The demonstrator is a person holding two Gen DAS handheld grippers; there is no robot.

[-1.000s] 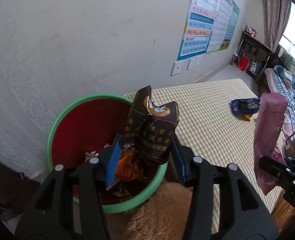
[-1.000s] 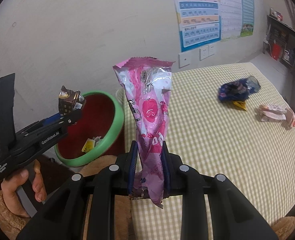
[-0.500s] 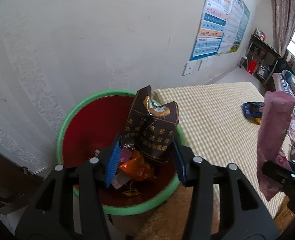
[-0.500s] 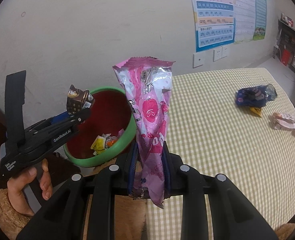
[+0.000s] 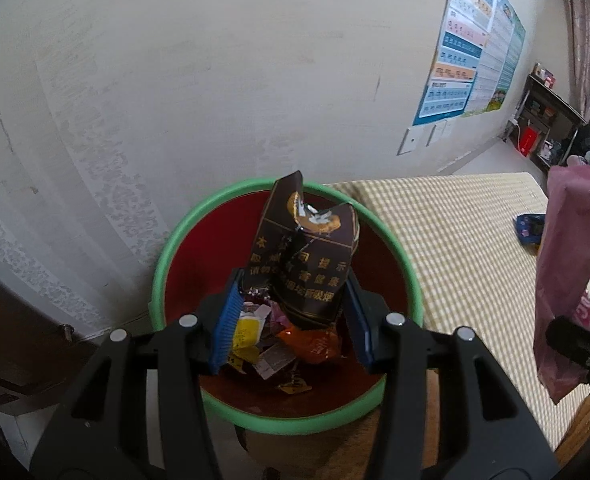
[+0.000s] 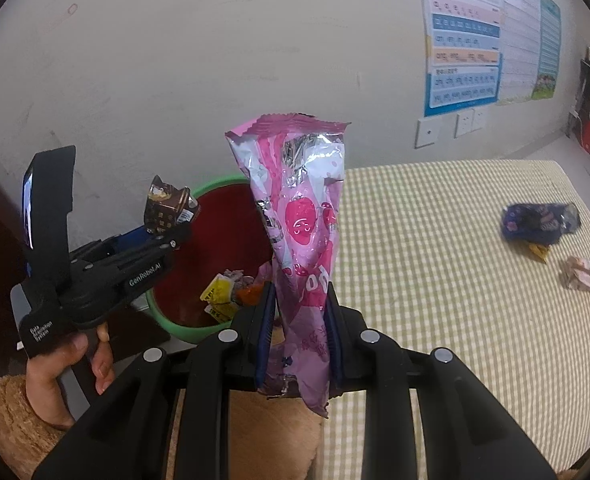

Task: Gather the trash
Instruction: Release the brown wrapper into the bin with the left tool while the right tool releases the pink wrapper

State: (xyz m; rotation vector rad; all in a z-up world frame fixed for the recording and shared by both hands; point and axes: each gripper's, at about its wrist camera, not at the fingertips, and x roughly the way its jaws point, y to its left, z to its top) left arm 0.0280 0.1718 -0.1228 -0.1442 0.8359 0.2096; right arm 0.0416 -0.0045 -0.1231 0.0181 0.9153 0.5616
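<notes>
The checked table ran out of frame at the right. Beside its corner stood the green-rimmed red bin, its litter half hidden. The right gripper clamped a pink wrapper, whose lower end was hidden. The left gripper held a crumpled brown pack above the bin, its print unreadable.

Both hand-held grippers w/ wrappers shifted toward the bin, left hand-held gripper now over it.
</notes>
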